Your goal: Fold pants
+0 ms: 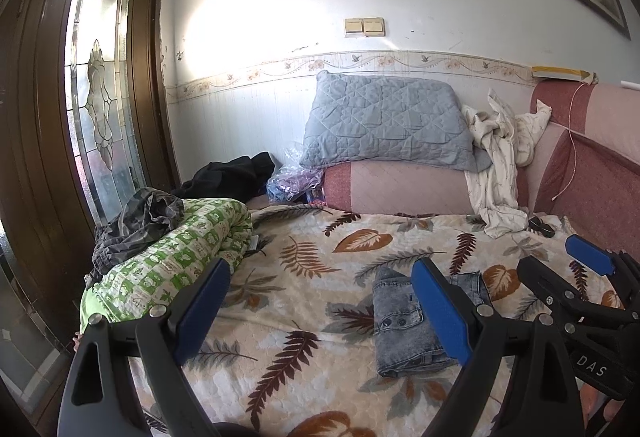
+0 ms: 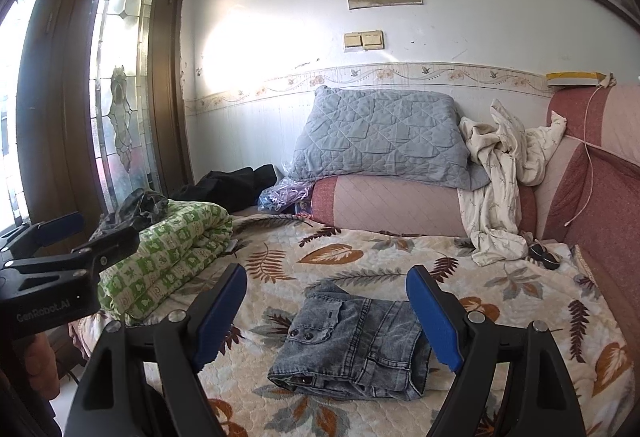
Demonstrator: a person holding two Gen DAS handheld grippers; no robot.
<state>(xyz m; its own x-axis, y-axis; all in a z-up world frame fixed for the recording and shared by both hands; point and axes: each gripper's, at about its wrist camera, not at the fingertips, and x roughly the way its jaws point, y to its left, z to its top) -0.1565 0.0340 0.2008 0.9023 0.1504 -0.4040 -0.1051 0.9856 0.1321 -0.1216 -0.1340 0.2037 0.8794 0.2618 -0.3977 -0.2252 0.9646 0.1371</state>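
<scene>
Grey washed-denim pants (image 2: 352, 341) lie folded into a compact bundle on the leaf-patterned bedspread (image 2: 360, 261). They also show in the left wrist view (image 1: 404, 325), partly behind a finger. My right gripper (image 2: 328, 317) is open and empty, held above and in front of the pants. My left gripper (image 1: 320, 313) is open and empty, to the left of the pants. The right gripper shows at the right edge of the left wrist view (image 1: 568, 269), open. The left gripper shows at the left edge of the right wrist view (image 2: 72, 237), open.
A rolled green-and-white quilt (image 2: 168, 257) with dark clothes on it lies at the bed's left. A grey pillow (image 2: 376, 137), pink cushions (image 2: 384, 205) and a crumpled white garment (image 2: 500, 181) sit at the back. A glass-panelled wooden door (image 1: 100, 77) stands left.
</scene>
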